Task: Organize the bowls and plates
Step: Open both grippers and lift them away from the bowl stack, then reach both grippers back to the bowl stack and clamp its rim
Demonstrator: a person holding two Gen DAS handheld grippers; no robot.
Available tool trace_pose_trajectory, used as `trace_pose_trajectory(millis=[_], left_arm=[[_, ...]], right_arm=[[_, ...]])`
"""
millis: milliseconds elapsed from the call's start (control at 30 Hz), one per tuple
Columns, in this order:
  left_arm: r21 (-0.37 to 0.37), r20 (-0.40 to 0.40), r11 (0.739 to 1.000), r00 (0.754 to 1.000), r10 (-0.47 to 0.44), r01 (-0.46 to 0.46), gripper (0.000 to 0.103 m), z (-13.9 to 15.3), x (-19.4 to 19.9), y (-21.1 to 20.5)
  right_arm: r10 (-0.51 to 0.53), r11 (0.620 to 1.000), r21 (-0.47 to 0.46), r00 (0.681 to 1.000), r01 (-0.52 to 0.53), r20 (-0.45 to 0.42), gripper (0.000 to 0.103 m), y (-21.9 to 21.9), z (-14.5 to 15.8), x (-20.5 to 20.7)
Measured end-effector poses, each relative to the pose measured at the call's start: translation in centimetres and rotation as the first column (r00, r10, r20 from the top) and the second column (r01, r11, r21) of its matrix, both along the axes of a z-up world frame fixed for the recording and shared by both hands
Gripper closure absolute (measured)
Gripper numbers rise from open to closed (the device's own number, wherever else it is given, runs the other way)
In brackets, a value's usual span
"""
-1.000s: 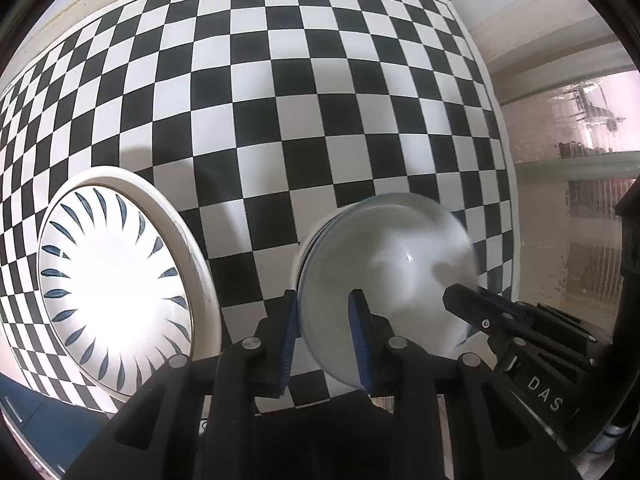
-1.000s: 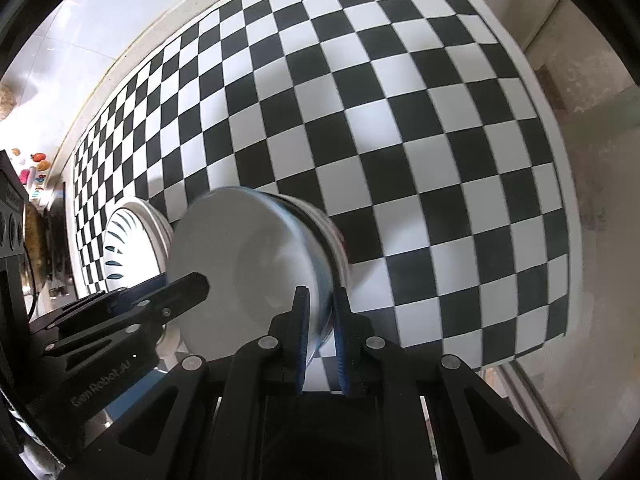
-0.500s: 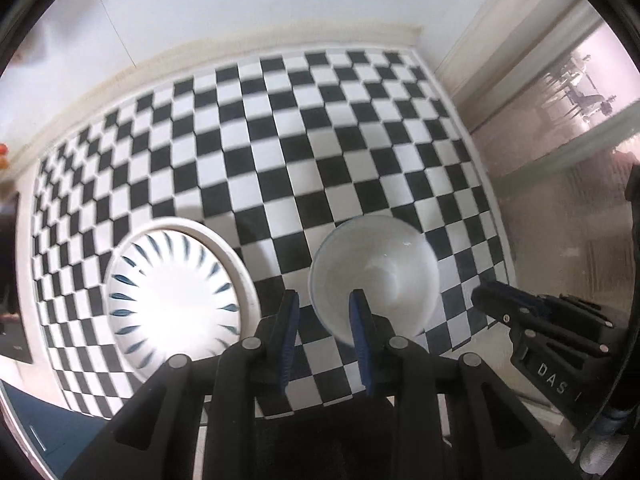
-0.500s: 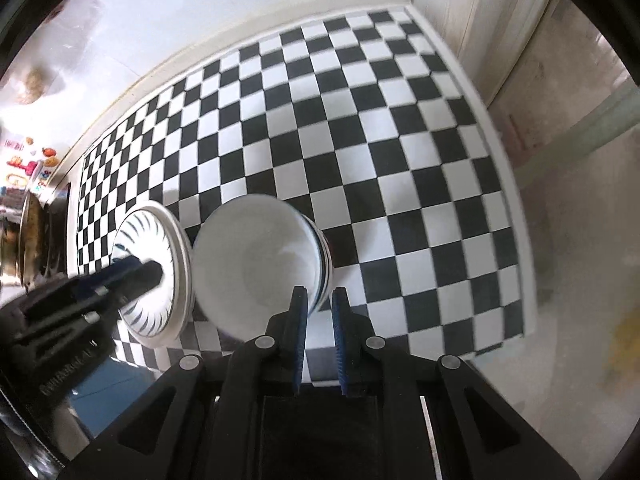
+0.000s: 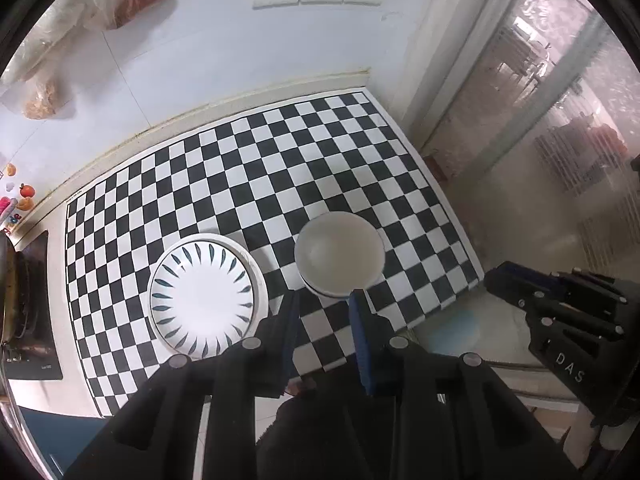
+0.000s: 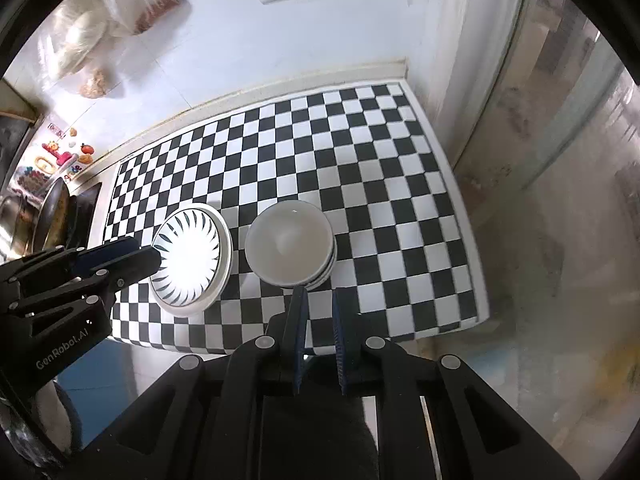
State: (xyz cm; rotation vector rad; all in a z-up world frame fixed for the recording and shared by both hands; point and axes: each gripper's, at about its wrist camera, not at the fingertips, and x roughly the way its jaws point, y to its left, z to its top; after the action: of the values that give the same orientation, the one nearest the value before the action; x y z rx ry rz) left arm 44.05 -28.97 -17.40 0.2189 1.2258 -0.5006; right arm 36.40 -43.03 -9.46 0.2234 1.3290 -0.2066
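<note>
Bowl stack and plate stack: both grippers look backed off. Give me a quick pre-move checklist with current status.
1. Left gripper empty, jaws apart: ok.
2. Right gripper empty, jaws apart: ok.
3. Bowl stack nested and upright on the checkered mat: ok, though the top bowl sits slightly off-centre.
4. Plate stack flat, patterned plate on top: ok.
5. Gap between the two stacks, not touching: ok.
6. Any dishes left to sort outside the mat: cannot tell; none are visible in either wrist view.
</note>
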Motion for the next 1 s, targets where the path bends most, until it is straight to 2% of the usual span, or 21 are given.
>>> trace_pose_trajectory(millis=[167, 367, 1000], left_arm=[[-0.005, 0.008, 1.0, 1.0, 0.003, -0.003, 0.079, 1.2, -1.6, 1.0], [-0.001, 0.012, 1.0, 1.0, 0.016, -0.016, 0.079, 2.1, -2.8, 2.6], [0.008, -0.004, 1.0, 1.0, -0.005, 0.005, 0.079, 1.3, -3.0, 2.6]], right_arm=[[0.011, 1.0, -0.003, 1.0, -0.011, 0.023, 0.089, 0.7, 2.4, -1.7], [0.01, 1.0, 0.018, 1.0, -0.011, 0.028, 0.089, 1.2, 3.2, -2.4], [0.002, 0.999, 0.033, 1.0, -0.003, 0.014, 0.089, 1.0, 2.5, -1.7]])
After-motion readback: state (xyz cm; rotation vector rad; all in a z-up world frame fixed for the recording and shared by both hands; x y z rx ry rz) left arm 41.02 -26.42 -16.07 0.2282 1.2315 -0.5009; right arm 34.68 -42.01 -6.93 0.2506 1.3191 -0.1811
